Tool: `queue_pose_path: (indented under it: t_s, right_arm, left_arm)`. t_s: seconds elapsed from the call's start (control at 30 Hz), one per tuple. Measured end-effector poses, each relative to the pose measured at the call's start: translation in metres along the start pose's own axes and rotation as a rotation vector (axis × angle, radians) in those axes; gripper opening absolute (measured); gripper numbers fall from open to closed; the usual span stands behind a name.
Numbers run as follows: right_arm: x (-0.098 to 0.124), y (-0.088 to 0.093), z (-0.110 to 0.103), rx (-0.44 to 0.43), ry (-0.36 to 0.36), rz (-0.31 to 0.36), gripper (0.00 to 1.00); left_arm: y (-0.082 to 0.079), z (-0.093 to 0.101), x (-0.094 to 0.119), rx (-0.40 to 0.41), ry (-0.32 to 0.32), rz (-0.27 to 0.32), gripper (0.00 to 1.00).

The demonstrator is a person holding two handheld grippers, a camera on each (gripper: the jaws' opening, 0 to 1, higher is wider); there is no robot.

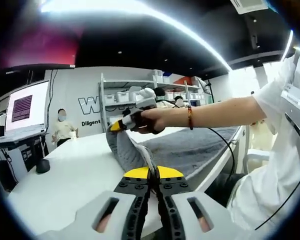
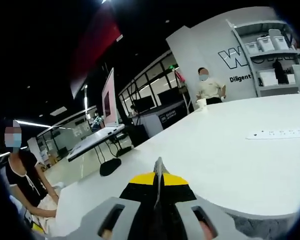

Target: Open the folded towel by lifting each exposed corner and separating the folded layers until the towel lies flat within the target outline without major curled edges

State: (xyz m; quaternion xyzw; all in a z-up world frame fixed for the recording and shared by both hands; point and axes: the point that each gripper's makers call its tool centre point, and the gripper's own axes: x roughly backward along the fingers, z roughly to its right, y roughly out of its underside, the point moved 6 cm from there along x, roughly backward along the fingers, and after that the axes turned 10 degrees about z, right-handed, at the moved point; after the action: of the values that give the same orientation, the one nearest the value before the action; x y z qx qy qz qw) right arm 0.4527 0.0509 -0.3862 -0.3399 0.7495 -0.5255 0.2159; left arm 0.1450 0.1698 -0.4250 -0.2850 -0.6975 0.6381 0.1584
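Grey towel (image 1: 190, 147) on white worktop (image 1: 65, 175), both corners pinched.
L hand-held gripper (image 1: 152, 176) clenched on near towel edge; R hand-held gripper (image 1: 124, 124), w/ person's hand (image 1: 152, 120), grasping raised far fold; its view: jaws closed on thin towel edge (image 2: 159, 172).

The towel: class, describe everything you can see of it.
The towel is grey, soft, terry-looking cloth. Most of it lies spread on the white table, reaching the near edge. One part is raised into a fold: the left hand-held gripper is shut on an edge, and the right hand-held gripper, held by a hand, pinches another corner, also seen between its tips in its own view.
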Motion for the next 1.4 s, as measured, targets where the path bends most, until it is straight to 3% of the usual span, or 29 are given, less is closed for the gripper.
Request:
queue_pose_path:
  t_s: [0.33, 0.53, 0.9, 1.4]
  right_arm:
    - [-0.002, 0.005, -0.004, 0.009, 0.001, -0.022, 0.0]
    - [0.018, 0.023, -0.02, 0.016, -0.006, -0.03, 0.0]
    - [0.0, 0.031, -0.015, 0.012, -0.026, -0.077, 0.0]
    - [0.003, 0.045, -0.02, 0.028, -0.036, -0.111, 0.02]
  left_arm:
    - [0.003, -0.003, 0.005, -0.008, 0.002, -0.01, 0.02]
    - [0.007, -0.005, 0.008, -0.009, 0.003, -0.016, 0.02]
    - [0.011, -0.01, 0.013, -0.005, -0.007, -0.026, 0.03]
    - [0.015, -0.014, 0.017, 0.0, -0.016, -0.03, 0.05]
